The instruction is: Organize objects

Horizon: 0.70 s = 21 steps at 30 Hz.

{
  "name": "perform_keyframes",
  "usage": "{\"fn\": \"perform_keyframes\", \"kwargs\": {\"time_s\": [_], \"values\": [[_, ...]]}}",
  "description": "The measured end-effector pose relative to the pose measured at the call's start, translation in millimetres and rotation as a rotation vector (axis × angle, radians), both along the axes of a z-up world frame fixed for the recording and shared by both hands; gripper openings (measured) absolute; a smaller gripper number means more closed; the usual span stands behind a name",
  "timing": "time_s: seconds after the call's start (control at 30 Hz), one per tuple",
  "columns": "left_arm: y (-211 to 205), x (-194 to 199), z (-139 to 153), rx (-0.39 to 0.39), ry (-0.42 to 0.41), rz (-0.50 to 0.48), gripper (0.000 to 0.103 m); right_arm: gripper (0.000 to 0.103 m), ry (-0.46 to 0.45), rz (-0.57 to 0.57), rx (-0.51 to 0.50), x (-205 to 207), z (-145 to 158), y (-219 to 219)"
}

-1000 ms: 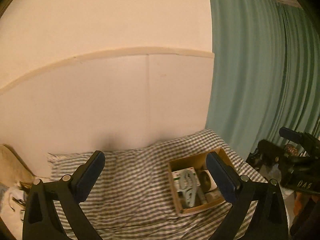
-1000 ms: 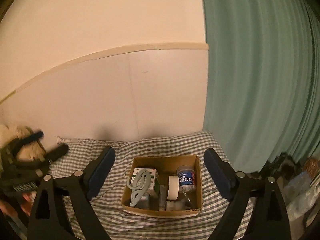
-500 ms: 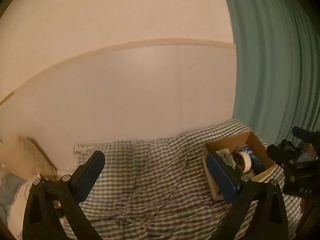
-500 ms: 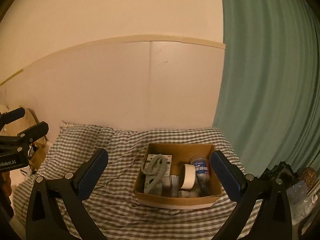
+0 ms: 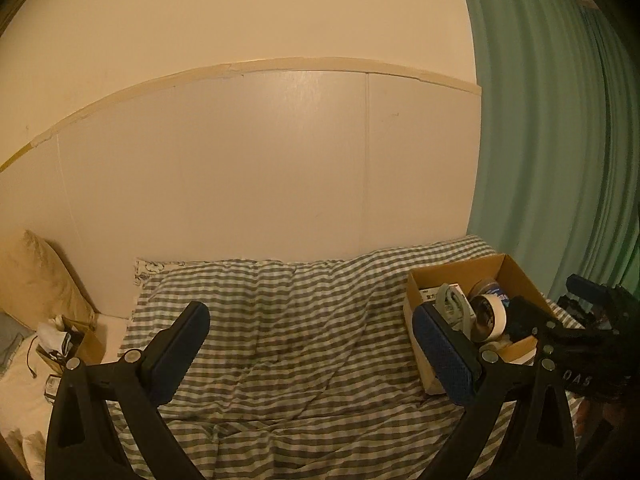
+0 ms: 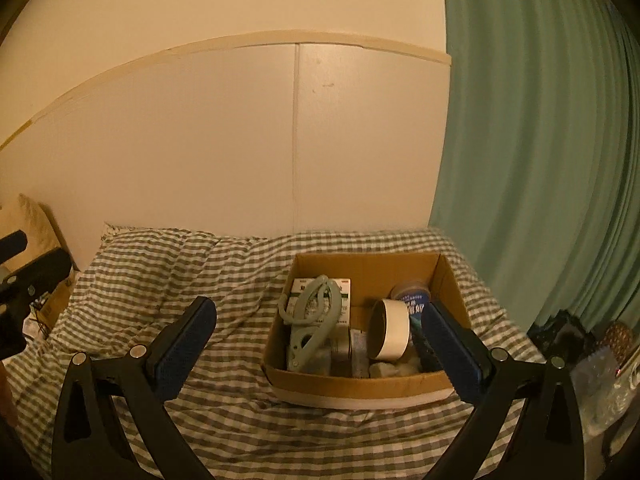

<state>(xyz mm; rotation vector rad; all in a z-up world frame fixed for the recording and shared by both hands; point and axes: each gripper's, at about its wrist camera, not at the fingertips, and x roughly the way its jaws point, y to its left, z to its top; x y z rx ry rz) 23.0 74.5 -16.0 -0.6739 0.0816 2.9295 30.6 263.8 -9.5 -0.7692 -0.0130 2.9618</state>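
Left wrist view: the left gripper [image 5: 310, 350] hangs above a grey-and-white checked bedcover [image 5: 280, 320], its blue-padded fingers spread wide and holding nothing. The open brown cardboard box [image 5: 460, 270] sits well off to the right of this claw, on the far right part of the cover near the green pleated curtain [image 5: 560, 140]. The right finger overlaps the box's near left corner in the picture, though the claw appears to be above and short of it. A roll of white tape [image 5: 493, 316] stands on edge inside. The right gripper [image 5: 556, 314] shows at the right edge, reaching over the box's near right side.

Right wrist view: the right gripper [image 6: 320, 346] faces the cardboard box [image 6: 360, 266] almost squarely, fingers apart and empty. The box lies ahead and slightly right of the claw's midline, its long side running left to right across the view. Inside, a pale green plastic clip-like tool [image 6: 310, 320] lies over a white-and-green carton [image 6: 344, 292] at the left, its long axis running near to far. The white tape roll [image 6: 390, 334] stands at centre-right with a blue-labelled jar [image 6: 412, 296] behind it; the right finger hides the box's near right corner.

The right claw is judged much the nearer to the box's contents; the left has only open bedcover ahead, a likely spot for laying things out.
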Motion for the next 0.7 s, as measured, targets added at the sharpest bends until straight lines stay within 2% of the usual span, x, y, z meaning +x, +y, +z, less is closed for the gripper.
{"fn": "perform_keyframes", "kwargs": {"time_s": [0.1, 0.23, 0.7], "values": [[2.5, 1.3, -2.3, 0.005, -0.014, -0.014, 0.103, 0.103, -0.008, -0.01, -0.012, -1.2, -0.6, 5.0], [7.6, 2.8, -3.3, -0.033, -0.013, -0.015, 0.103, 0.103, -0.011, -0.014, -0.015, -1.1, -1.6, 6.8], [2.1, -0.4, -5.3, -0.014, -0.028, 0.008, 0.103, 0.103, -0.019, -0.014, -0.006, -1.1, -4.5, 5.0]]}}
